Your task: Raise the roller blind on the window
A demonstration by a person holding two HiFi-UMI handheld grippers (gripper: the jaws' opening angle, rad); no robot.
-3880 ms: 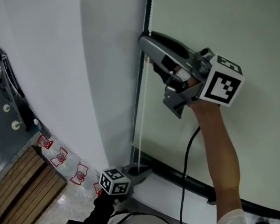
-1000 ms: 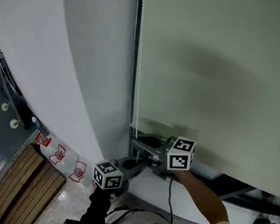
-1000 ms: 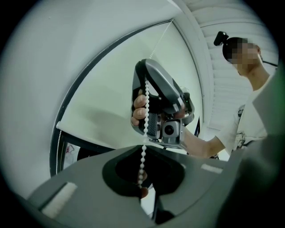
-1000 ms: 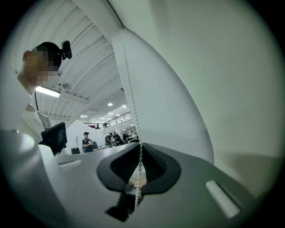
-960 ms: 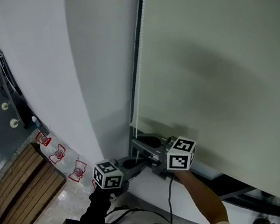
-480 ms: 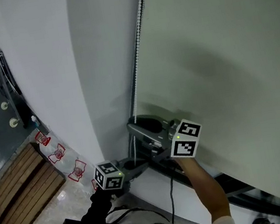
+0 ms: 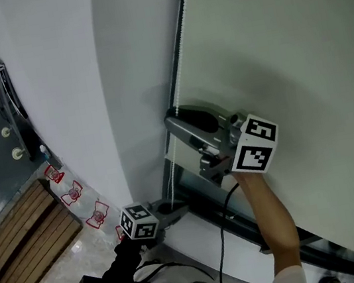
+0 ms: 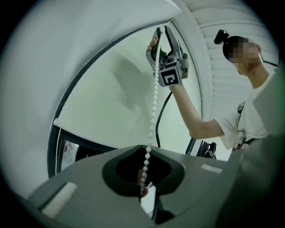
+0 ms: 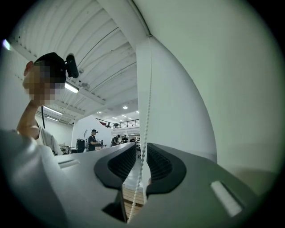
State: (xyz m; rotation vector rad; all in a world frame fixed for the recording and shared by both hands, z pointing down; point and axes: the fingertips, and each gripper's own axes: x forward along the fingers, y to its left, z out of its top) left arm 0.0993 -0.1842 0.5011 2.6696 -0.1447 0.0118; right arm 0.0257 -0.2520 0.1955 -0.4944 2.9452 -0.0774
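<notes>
Right gripper (image 9: 141,151): jaws just opened, bead chain (image 8: 153,102) running loose between them. Left gripper (image 8: 147,153) clamps the chain lower down. Roller blind (image 7: 283,52) covers most of the window, so raising has apparently barely begun.

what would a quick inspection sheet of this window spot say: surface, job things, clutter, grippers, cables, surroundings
surface: white ledge below the window
job's things: pale roller blind covers most of the window, with a dark gap under its bottom edge; white bead chain hangs along the frame
clutter: nothing seen
grippers: left gripper is shut on the bead chain low down; right gripper is higher up, its jaws have just been opening, and the chain runs between them unclamped
cables: black cable hangs from the right gripper
surroundings: white wall, wooden platform on a glossy floor, people far off in the hall
</notes>
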